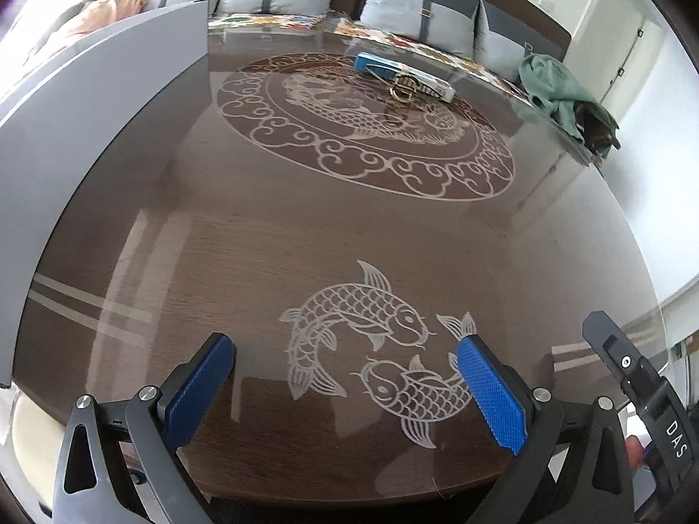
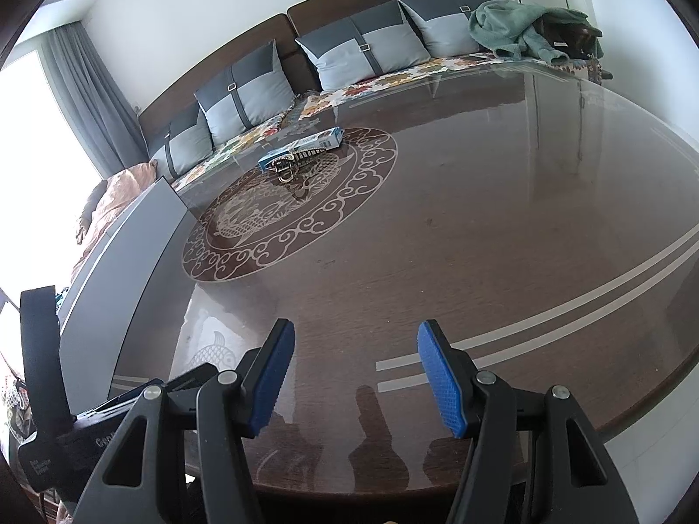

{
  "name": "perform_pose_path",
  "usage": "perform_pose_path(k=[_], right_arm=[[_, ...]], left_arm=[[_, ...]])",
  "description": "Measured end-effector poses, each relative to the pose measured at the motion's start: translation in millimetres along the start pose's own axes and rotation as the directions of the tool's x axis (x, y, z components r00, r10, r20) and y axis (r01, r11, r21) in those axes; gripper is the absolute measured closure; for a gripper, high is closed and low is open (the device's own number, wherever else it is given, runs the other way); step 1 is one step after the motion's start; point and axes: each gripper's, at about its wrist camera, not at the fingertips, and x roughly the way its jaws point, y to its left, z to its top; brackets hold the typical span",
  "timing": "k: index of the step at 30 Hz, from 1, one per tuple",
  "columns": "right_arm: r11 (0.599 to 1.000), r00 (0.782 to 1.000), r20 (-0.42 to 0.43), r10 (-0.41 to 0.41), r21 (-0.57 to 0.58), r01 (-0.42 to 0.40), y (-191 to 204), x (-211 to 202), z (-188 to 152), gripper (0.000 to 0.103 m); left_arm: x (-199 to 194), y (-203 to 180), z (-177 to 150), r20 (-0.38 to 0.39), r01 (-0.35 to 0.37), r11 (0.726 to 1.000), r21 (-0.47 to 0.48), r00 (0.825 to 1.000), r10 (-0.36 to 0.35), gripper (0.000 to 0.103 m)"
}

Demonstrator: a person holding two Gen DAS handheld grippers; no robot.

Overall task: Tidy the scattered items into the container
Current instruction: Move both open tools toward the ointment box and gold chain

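A long blue and white box (image 1: 404,76) lies at the far side of the brown glass-topped table (image 1: 306,227), with a dark hair claw clip (image 1: 404,87) against its near side. Both show in the right wrist view too: the box (image 2: 301,146) and the clip (image 2: 286,166). A grey container wall (image 1: 87,122) stands along the table's left side and also shows in the right wrist view (image 2: 118,262). My left gripper (image 1: 345,362) is open and empty above the near fish engraving. My right gripper (image 2: 356,349) is open and empty above the near table edge.
A sofa with grey cushions (image 2: 362,52) runs behind the table. A green cloth (image 1: 555,87) is heaped at the far right corner. The other gripper's black body (image 1: 638,384) shows at the right edge of the left wrist view.
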Motion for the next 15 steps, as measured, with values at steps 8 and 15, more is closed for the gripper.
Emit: perform_pose_path(k=[8,15], right_arm=[[1.0,1.0,-0.001,-0.001,-0.001,0.001,0.5,0.6,0.3,0.043],[1.0,1.0,0.008,0.004,-0.01,-0.004,2.5,-1.5,-0.1,0.043]], left_arm=[[2.9,-5.1,-1.0,-0.007,-0.037,0.999,0.025,0.999,0.037,0.0],[1.1,-1.0,-0.8,-0.002,-0.017,1.0,0.005,1.0,0.017,0.0]])
